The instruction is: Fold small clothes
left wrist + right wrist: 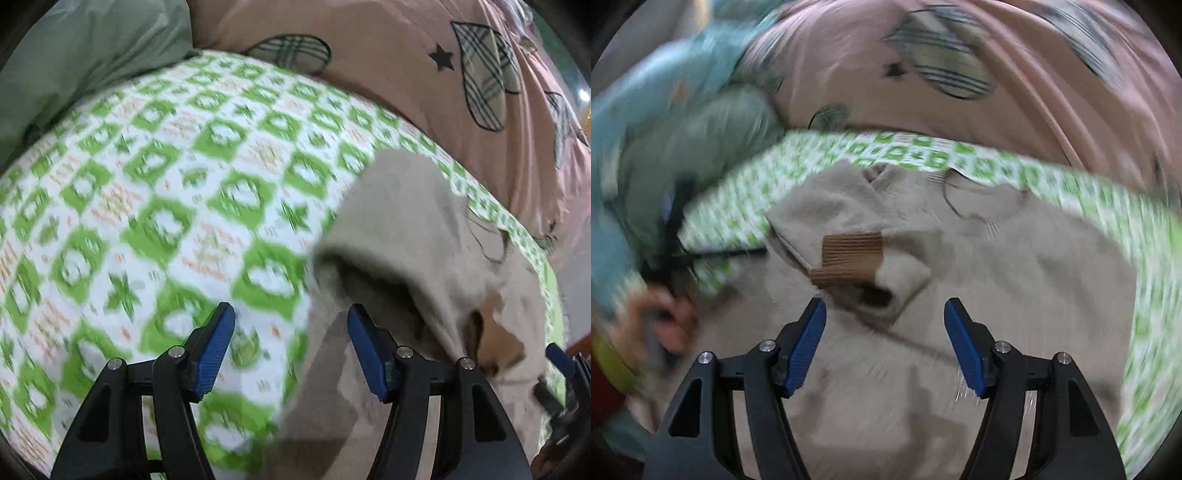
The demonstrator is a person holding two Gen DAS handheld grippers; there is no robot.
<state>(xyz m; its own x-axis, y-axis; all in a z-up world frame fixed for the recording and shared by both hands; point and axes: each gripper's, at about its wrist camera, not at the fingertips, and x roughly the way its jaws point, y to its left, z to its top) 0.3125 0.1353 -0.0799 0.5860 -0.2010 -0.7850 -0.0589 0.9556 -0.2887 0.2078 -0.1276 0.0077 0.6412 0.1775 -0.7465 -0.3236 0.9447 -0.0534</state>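
Observation:
A small beige sweater [1015, 258] lies on a green-and-white patterned cloth [166, 192]. One sleeve with a brown ribbed cuff [851, 254] is folded across the body. My right gripper [884, 347] is open and empty, just above the sweater, short of the cuff. My left gripper [291, 350] is open and empty over the sweater's left edge [399, 229]. The right gripper's blue pad shows at the left wrist view's right edge [559, 356]. The left gripper and the hand holding it blur past in the right wrist view [672, 236].
A pink blanket with plaid leaf and star prints [424, 74] is bunched behind the cloth. A grey-green garment [81, 55] lies at the back left, with light blue fabric [646, 110] beside it.

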